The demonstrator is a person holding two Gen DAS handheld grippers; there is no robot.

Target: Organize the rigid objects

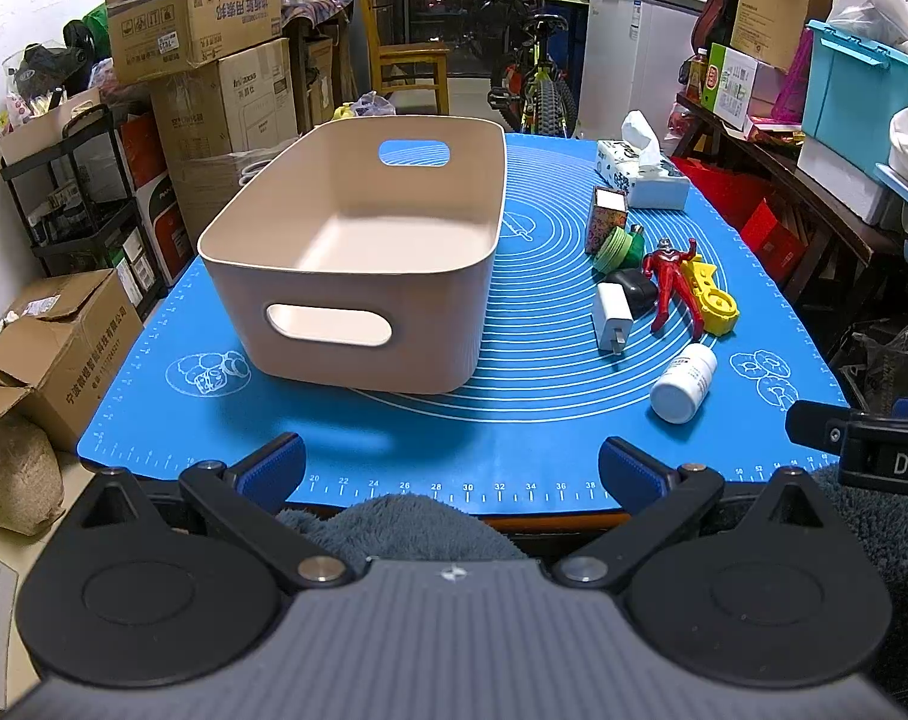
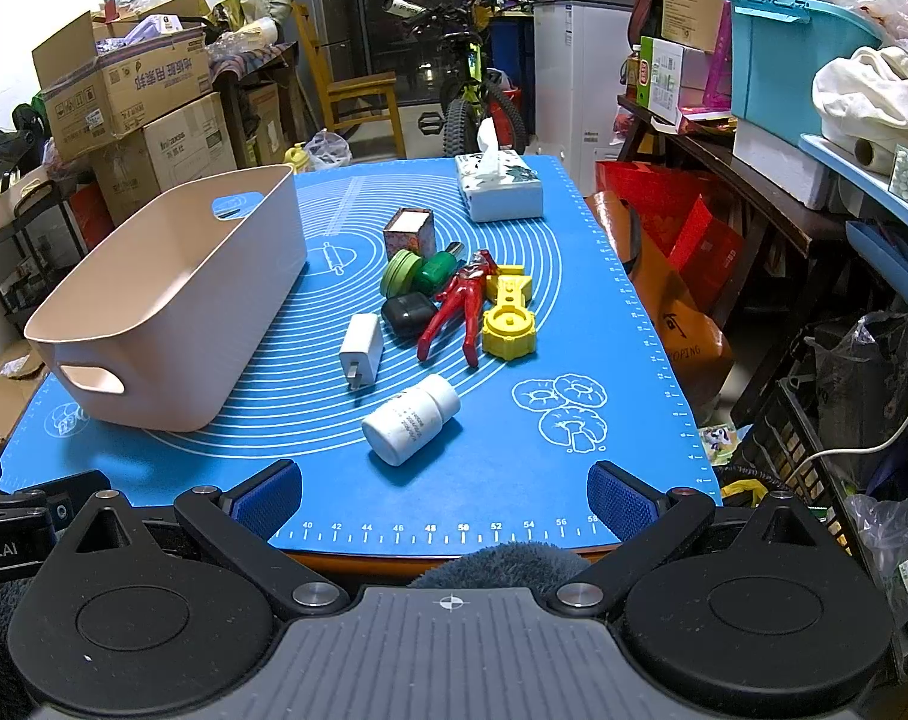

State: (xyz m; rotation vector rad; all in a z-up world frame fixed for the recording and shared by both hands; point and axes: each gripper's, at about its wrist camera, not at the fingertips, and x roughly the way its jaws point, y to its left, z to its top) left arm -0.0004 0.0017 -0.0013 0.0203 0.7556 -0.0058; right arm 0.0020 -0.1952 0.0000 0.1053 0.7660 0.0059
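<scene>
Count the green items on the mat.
2. A green round tin lies on its side in front of the small patterned box; a green bottle lies touching it on its right, by the red figure. Nothing seems hidden behind the cluster.

Matt smooth plastic bin, beige. Blue silicone-looking mat, smooth, printed white lines. Glossy white plastic pill bottle and charger. Shiny red plastic figure. Fuzzy grey-blue cloth at near edge.
</scene>
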